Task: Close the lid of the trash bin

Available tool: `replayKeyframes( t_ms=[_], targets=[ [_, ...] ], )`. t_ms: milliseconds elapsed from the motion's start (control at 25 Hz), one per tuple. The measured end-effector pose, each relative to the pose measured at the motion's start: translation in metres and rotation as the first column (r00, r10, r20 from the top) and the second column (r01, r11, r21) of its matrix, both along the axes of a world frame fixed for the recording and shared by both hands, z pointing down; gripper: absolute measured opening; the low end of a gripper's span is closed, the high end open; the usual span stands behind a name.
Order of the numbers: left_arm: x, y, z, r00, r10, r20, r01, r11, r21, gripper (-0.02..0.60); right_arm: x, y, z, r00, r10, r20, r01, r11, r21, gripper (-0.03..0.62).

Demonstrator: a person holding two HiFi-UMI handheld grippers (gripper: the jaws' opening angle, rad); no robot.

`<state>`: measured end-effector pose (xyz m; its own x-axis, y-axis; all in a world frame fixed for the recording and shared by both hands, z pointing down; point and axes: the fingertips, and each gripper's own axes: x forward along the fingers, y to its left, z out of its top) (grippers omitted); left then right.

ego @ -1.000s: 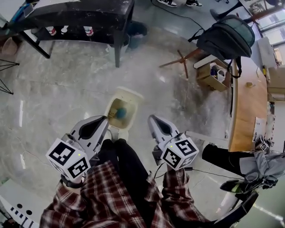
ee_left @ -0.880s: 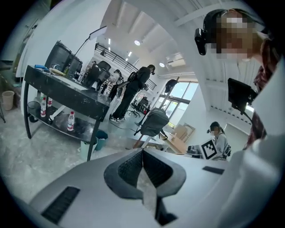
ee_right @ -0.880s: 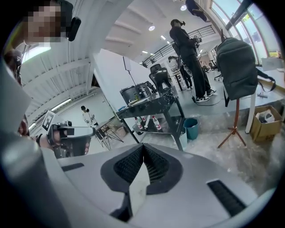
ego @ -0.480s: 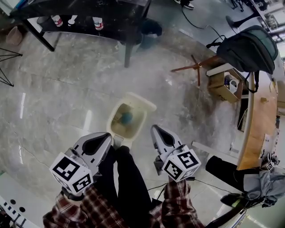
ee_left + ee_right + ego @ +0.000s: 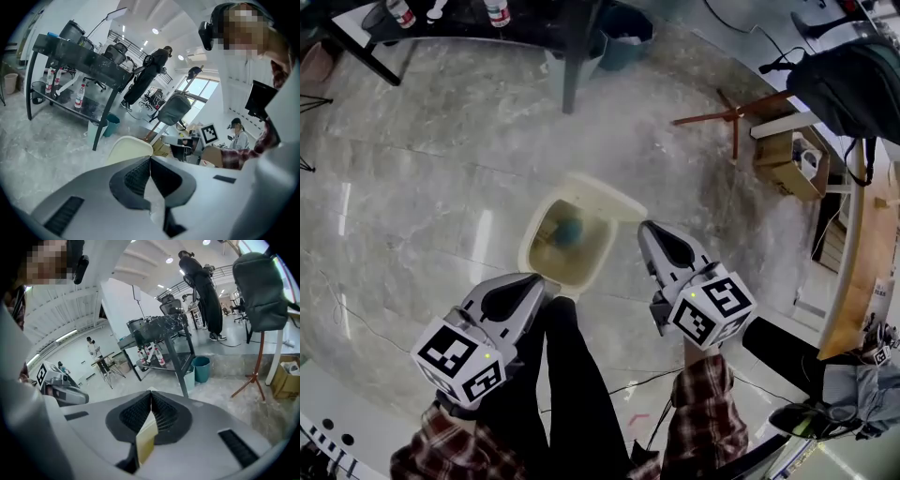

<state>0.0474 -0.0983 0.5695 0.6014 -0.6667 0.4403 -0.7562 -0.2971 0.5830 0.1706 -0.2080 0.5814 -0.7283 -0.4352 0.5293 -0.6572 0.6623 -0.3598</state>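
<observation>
1. A cream trash bin (image 5: pixel 529 249) stands open on the grey stone floor (image 5: pixel 412 187), with its lid (image 5: pixel 602 194) raised at the far side.
2. A blue round thing (image 5: pixel 570 230) lies inside the bin.
3. The left tool (image 5: pixel 528 284) points at the bin's near edge, just beside it, with its jaws together.
4. The right tool (image 5: pixel 649 231) hangs just right of the bin, also with its jaws together.
5. Legs in black trousers (image 5: pixel 567 375) and plaid sleeves (image 5: pixel 708 412) fill the bottom.
6. At the right, a dark backpack (image 5: pixel 853 84) hangs above a cardboard box (image 5: pixel 787 159) beside a wooden surface (image 5: pixel 862 272).

Grey polished floor (image 5: pixel 422 187): open trash bin (image 5: pixel 532 239), black table (image 5: pixel 572 66) legs, teal bucket (image 5: pixel 626 49), perhaps cardboard box (image 5: pixel 787 161).
</observation>
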Motion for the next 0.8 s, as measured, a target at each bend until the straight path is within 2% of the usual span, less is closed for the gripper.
replayKeyframes(
  t_ms=[280, 600, 760, 800],
  targets=[
    [-0.003, -0.021, 0.037, 1.0, -0.021, 0.002, 0.021, 1.0, -0.012, 0.012, -0.017, -0.026, 0.038, 0.993, -0.102, -0.064, 0.101, 0.995, -0.022, 0.014],
    [-0.001, -0.037, 0.055, 0.999, -0.034, -0.018, 0.034, 0.999, -0.022, 0.012, -0.02, -0.051, 0.047, 0.976, -0.193, -0.097, 0.188, 0.981, -0.052, 0.015],
    [-0.002, -0.036, 0.058, 0.999, -0.044, -0.028, 0.043, 0.999, -0.022, 0.012, -0.022, -0.056, 0.058, 0.965, -0.254, -0.068, 0.244, 0.961, -0.131, 0.017],
    [-0.002, -0.036, 0.058, 0.998, -0.046, -0.03, 0.046, 0.999, -0.023, 0.012, -0.023, -0.057, 0.061, 0.961, -0.271, -0.055, 0.26, 0.953, -0.158, 0.038]
  ],
)
